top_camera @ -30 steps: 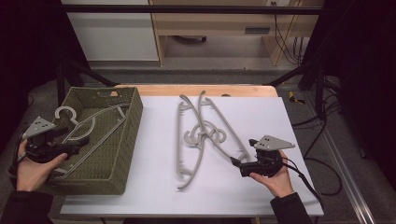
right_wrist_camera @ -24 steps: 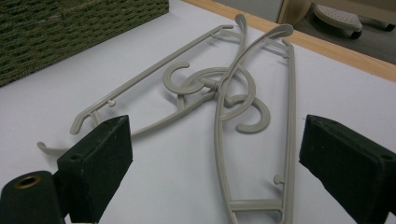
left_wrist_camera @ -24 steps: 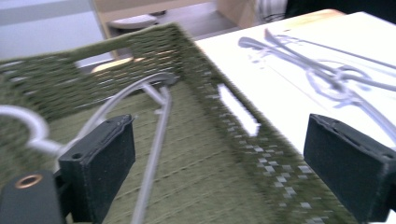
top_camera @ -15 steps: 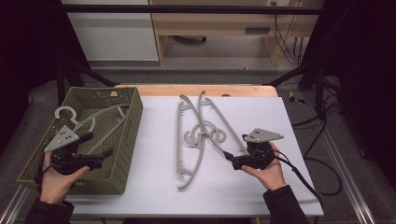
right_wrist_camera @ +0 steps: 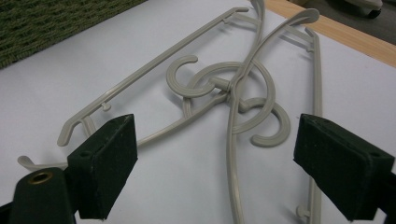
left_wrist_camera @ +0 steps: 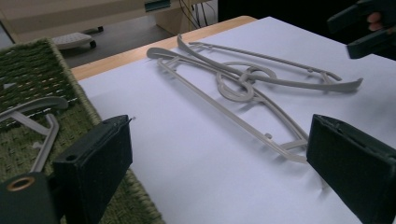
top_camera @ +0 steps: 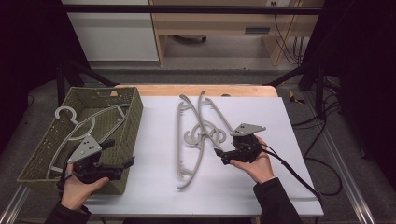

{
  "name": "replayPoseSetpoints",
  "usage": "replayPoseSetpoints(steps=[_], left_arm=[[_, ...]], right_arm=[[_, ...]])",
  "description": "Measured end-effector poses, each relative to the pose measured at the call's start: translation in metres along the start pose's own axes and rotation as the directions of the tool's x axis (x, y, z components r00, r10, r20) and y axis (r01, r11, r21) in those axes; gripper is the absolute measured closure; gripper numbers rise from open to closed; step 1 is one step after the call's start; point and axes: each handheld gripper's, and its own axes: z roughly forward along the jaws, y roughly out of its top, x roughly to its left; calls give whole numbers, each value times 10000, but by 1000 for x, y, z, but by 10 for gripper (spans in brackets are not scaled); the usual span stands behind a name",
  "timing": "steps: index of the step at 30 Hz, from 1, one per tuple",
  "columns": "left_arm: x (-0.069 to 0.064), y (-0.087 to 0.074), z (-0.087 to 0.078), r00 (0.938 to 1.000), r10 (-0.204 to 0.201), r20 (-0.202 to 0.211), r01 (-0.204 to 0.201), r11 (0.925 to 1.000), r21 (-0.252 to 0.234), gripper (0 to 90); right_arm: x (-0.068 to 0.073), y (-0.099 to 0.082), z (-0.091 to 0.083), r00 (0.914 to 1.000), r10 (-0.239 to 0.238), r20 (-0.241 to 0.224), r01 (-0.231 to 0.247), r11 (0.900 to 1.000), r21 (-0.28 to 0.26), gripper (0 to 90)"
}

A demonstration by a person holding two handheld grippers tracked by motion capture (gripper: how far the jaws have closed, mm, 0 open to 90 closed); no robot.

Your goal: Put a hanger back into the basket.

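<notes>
Grey plastic hangers (top_camera: 198,135) lie tangled at the centre of the frame on your white surface (top_camera: 154,186).
Thin, smooth and curved, their hooks interlock so you can't count them. Your right tool (top_camera: 218,156), jaws just narrowing yet apart and empty, sits just right of them. Your left tool (top_camera: 127,164), open and empty, hovers lower left over the woven green basket (top_camera: 133,116), where another hanger (top_camera: 74,122) lies partly hidden.

Right gripper (top_camera: 218,155) beside tangled hangers (top_camera: 198,135)
</notes>
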Motion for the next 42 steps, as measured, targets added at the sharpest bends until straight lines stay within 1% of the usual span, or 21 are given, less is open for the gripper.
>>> replayPoseSetpoints(steps=[8, 10, 11, 12, 13, 14, 16, 20, 28, 29, 30, 31, 32, 33, 34, 35, 36, 37, 38, 41, 42], left_arm=[[-13, -2, 9, 9990, 237, 373, -240, 9997, 81, 68], [-16, -3, 10, 9982, 306, 514, -311, 9995, 93, 68], [-17, -3, 11, 9976, 378, 576, -383, 9992, 70, 68], [-19, -3, 12, 9972, 400, 631, -405, 9992, 59, 69], [-20, -4, 13, 9967, 439, 677, -444, 9990, 59, 69], [-22, -4, 14, 9960, 486, 753, -493, 9988, 65, 69], [-23, -5, 17, 9949, 498, 871, -506, 9987, 64, 69], [-26, -6, 20, 9933, 619, 977, -633, 9979, 108, 69], [-26, -9, 25, 9929, 630, 1005, -660, 9975, 264, 71], [-25, -9, 25, 9932, 594, 1006, -624, 9977, 275, 71], [-25, -9, 25, 9934, 598, 980, -626, 9977, 256, 72], [-25, -9, 25, 9934, 598, 980, -626, 9977, 256, 72], [-24, -9, 24, 9937, 569, 966, -596, 9979, 250, 72], [-24, -9, 24, 9937, 569, 966, -596, 9979, 250, 72], [-23, -9, 24, 9937, 563, 969, -591, 9979, 260, 73], [-23, -9, 24, 9937, 565, 964, -592, 9979, 254, 73], [-22, -9, 23, 9941, 545, 938, -569, 9981, 231, 73], [-22, -9, 23, 9941, 545, 938, -569, 9981, 231, 73], [-22, -9, 23, 9942, 535, 937, -558, 9982, 218, 73], [-21, -9, 23, 9941, 538, 946, -564, 9981, 248, 74], [-21, -10, 23, 9941, 532, 942, -558, 9981, 248, 74]], right_arm=[[3, 10, 19, 10000, -28, -25, 29, 9991, 433, 171], [3, 13, 27, 9999, -109, 31, 106, 9973, 726, 203], [3, 13, 27, 9999, -109, 31, 106, 9973, 726, 203], [3, 15, 31, 9999, -120, 32, 117, 9954, 952, 223], [3, 15, 31, 9999, -120, 32, 117, 9954, 952, 223], [3, 17, 36, 9999, -152, 65, 144, 9934, 1141, 245], [2, 18, 40, 9999, -142, 77, 131, 9916, 1283, 262], [0, 19, 45, 10000, -33, 74, 22, 9905, 1375, 291], [-9, 20, 64, 9998, 101, 165, -131, 9805, 1959, 404], [-10, 19, 67, 9996, 229, 181, -261, 9780, 2068, 429], [-12, 18, 73, 9995, 242, 198, -281, 9724, 2317, 469], [-12, 18, 73, 9995, 242, 198, -281, 9724, 2317, 469], [-14, 17, 79, 9992, 344, 216, -388, 9657, 2568, 507], [-14, 17, 79, 9992, 344, 216, -388, 9657, 2568, 507], [-16, 16, 85, 9993, 302, 233, -354, 9619, 2709, 543], [-16, 16, 85, 9993, 302, 233, -354, 9619, 2709, 543], [-17, 14, 90, 9991, 236, 344, -324, 9584, 2836, 561], [-17, 14, 90, 9991, 236, 344, -324, 9584, 2836, 561], [-20, 14, 95, 9993, 99, 359, -196, 9594, 2814, 586], [-21, 14, 98, 9993, 192, 314, -272, 9605, 2770, 603], [-22, 15, 100, 9996, 102, 271, -172, 9620, 2725, 609]])
